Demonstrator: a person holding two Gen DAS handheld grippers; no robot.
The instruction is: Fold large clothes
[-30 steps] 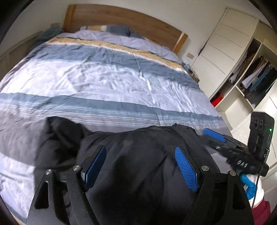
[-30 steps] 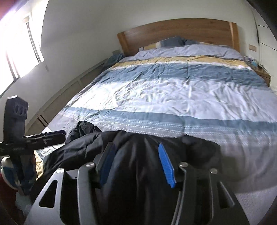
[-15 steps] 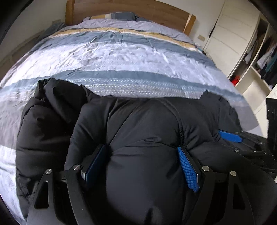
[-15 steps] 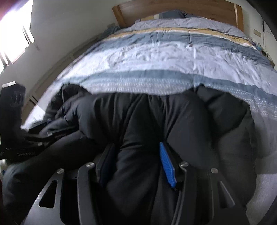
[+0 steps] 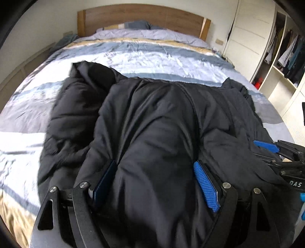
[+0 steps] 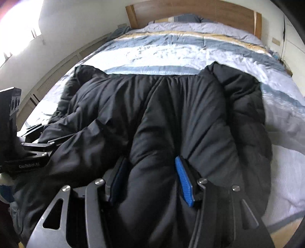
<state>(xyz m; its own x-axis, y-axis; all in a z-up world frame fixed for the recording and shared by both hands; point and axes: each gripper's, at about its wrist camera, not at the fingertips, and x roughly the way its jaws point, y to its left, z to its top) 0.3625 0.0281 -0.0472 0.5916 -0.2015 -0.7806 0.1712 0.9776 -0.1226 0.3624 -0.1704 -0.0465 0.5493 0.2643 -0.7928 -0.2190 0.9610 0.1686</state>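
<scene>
A big black puffy jacket (image 5: 152, 118) (image 6: 171, 114) lies spread over the near part of a striped bed (image 5: 144, 55) (image 6: 171, 51). My left gripper (image 5: 155, 174) is shut on a thick fold of the jacket, its blue pads (image 5: 205, 188) pressed into the padding on both sides. My right gripper (image 6: 150, 173) grips another thick fold the same way, blue pad (image 6: 184, 183) sunk into the cloth. In the left wrist view the right gripper (image 5: 276, 152) shows at the right edge. The left gripper (image 6: 32, 150) shows at the left edge of the right wrist view.
A wooden headboard (image 5: 144, 17) and pillows (image 5: 137, 25) stand at the far end of the bed. An open wardrobe (image 5: 286, 53) with hanging clothes is on the right. A wall with low panels (image 6: 63, 63) and a bright window runs along the left.
Both grippers have carried the jacket forward and down onto the bed. The jacket now spreads much farther over the striped cover, with its sleeves out to both sides.
</scene>
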